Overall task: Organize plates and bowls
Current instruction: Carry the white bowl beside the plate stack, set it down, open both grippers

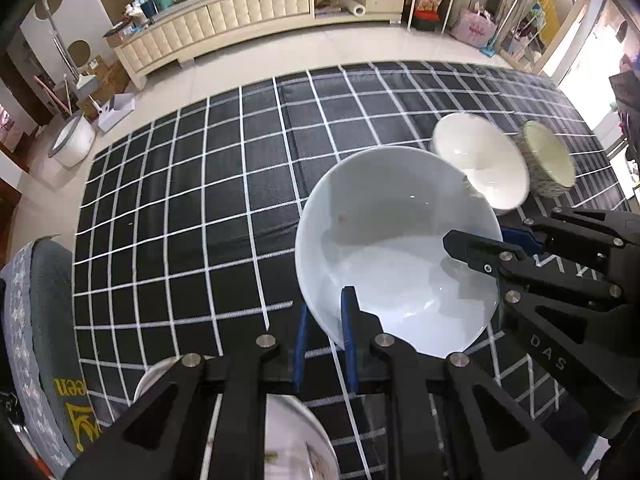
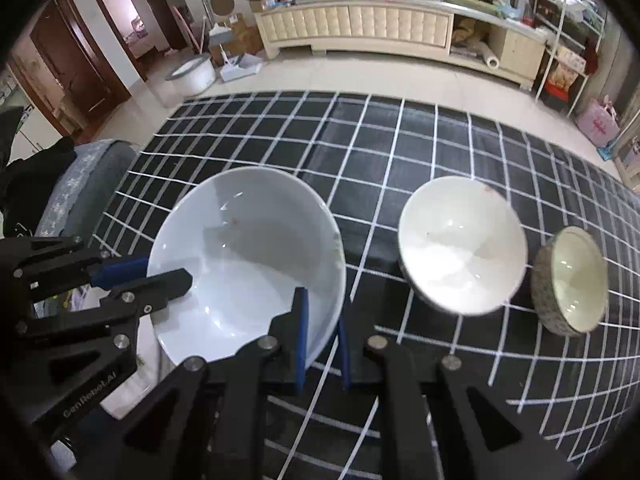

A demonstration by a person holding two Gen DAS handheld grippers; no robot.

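Tablecloth (image 2: 400, 144), black with a white grid, lay under everything, and above it the big glossy white bowl (image 2: 248, 256) hung tilted, its rim pinched by both the left gripper (image 1: 324, 332) and the right gripper (image 2: 322, 338). Glazed and slick, it could have slipped sideways onto the mid-sized white bowl (image 2: 460, 246) or the small speckled bowl (image 2: 572, 280) nearby

Both claws, left claw (image 1: 325, 340) and right claw (image 2: 322, 338), are black, silver-bolted, blue-padded.
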